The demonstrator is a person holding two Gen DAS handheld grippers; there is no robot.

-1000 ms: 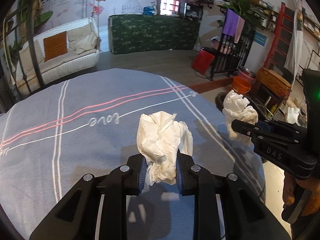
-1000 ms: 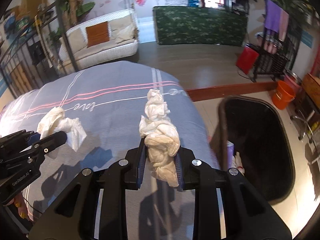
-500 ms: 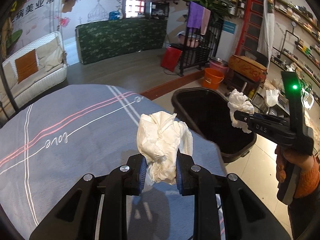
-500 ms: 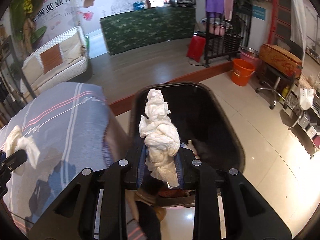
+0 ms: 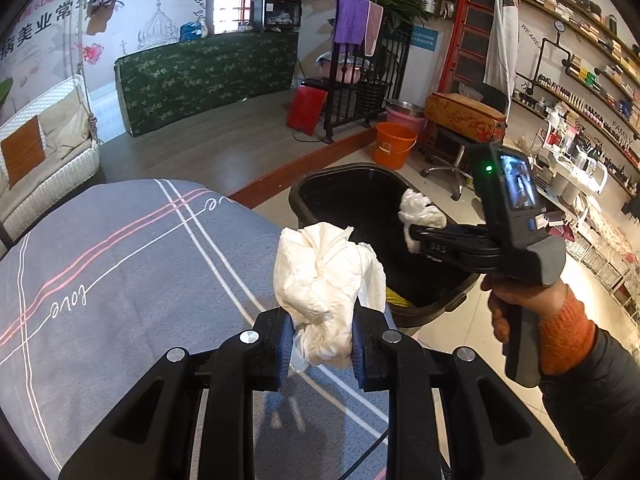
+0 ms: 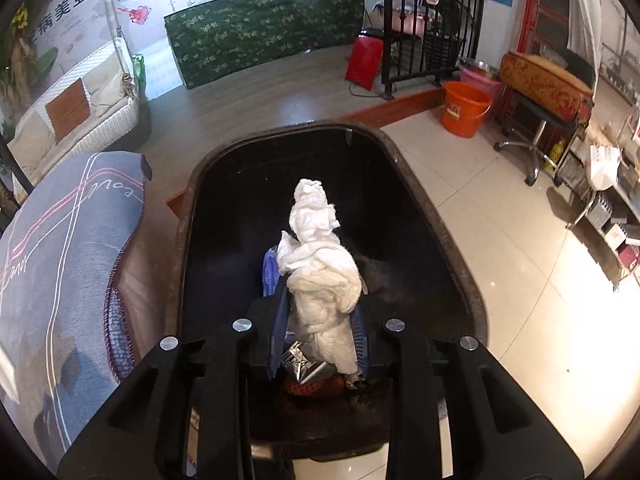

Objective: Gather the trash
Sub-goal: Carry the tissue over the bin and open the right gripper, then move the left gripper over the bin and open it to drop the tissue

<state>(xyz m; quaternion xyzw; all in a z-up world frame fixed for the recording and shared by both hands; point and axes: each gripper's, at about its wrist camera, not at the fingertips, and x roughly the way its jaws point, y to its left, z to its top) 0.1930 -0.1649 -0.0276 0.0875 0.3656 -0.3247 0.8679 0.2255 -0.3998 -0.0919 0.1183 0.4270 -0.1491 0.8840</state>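
Left tongs (image 5: 322, 342) clamped on tissue (image 5: 326, 276), beside bin (image 5: 432, 304). Right tongs (image 6: 320, 334) gripping wad (image 6: 320, 264) over bin.

left gripper (image 5: 322, 340): clamped on crumpled white tissue wad (image 5: 326, 280), beside black plastic bin (image 5: 320, 192)
right gripper (image 6: 320, 336): jaws pinching long white tissue wad (image 6: 320, 264), above the bin's opening

We see our left black plastic two-finger gripper (image 5: 322, 344) with blue ribbed pads and round silver screws; our right black plastic two-finger gripper (image 6: 320, 340) matches, carrying a grey housing, a lit screen and a green light. Our bare-skinned right hand (image 5: 505, 312) leaves an orange knit cuff under a dark sleeve
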